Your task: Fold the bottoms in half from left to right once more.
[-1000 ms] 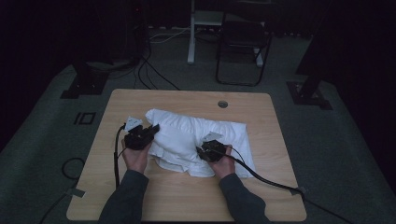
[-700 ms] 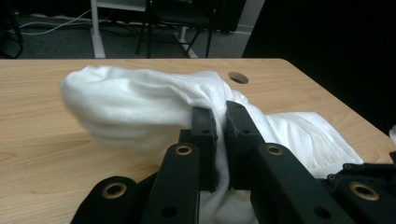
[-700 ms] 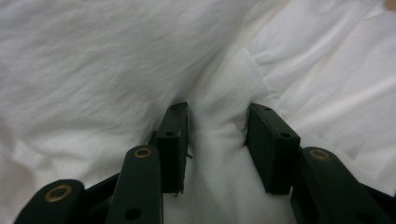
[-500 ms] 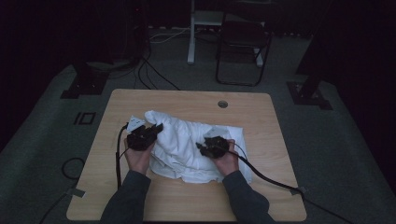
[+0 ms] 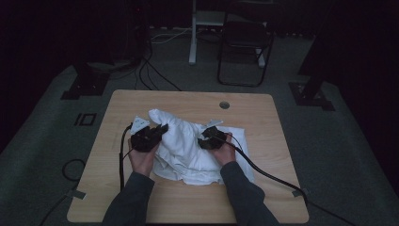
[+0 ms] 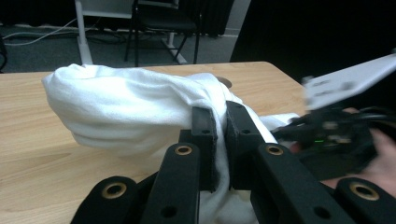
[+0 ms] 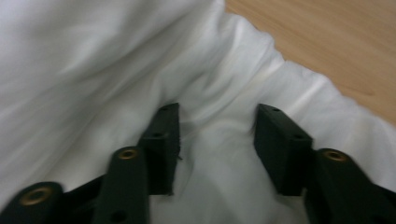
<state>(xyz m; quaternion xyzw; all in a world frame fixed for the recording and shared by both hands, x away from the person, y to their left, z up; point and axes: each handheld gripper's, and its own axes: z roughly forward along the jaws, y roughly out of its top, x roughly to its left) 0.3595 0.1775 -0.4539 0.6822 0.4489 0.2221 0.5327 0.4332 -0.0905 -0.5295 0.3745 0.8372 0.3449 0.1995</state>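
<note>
Lying bunched on the table, the white cloth hides its middle.

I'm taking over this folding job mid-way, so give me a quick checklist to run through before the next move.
1. Left gripper clamped on the crumpled white fabric cloth: ok.
2. Right gripper gripping cloth: not ok; its jaws have just been opening, with cloth between them unpinched.
3. Cloth wholly on the light wooden table: ok.
4. Cloth flat: not ok, bunched.
5. Grippers apart from each other: ok.
6. Black cables clear of the cloth: cannot tell.
</note>
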